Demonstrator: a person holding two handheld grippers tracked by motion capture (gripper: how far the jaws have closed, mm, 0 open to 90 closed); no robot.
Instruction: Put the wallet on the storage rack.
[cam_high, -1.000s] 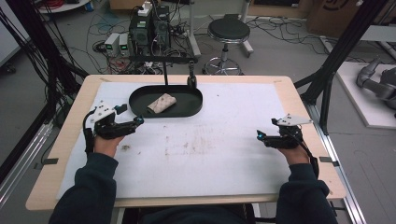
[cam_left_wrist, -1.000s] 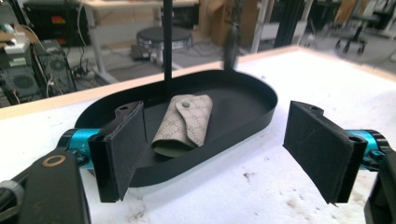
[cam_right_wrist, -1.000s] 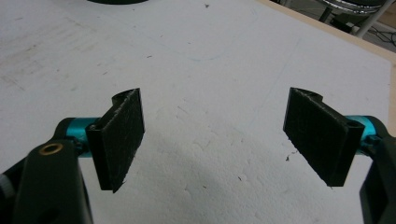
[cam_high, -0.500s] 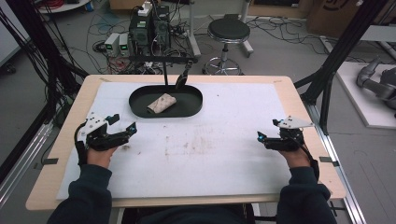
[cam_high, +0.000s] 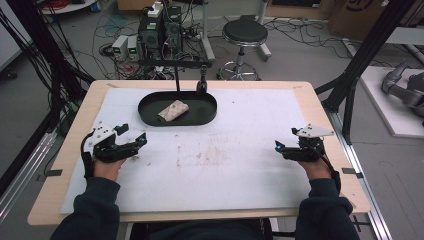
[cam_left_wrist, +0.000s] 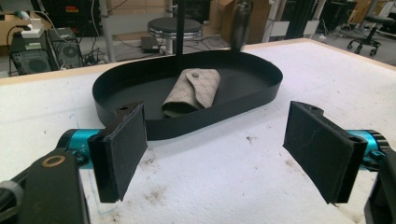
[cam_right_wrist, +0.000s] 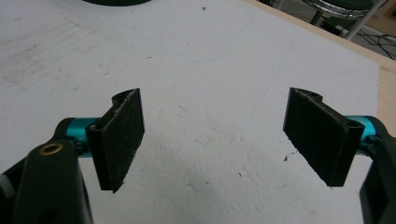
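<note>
1. Black tray (cam_high: 210, 116) with pouch (cam_high: 171, 111) sits near table (cam_high: 320, 107) far edge, left of centre.
2. Thin black post (cam_high: 176, 79) and stub (cam_high: 202, 85) rise at the tray's far rim.
3. White mat (cam_high: 240, 165) toward the near edge and right side is open.

No legible text — none anywhere

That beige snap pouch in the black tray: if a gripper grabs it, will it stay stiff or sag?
The pouch looks like soft folded material closed by a snap, so it would probably sag a little yet stay shut. Small and flat, it is likely light and unlikely to roll. The tray wall could hinder a low sideways grab.
</note>
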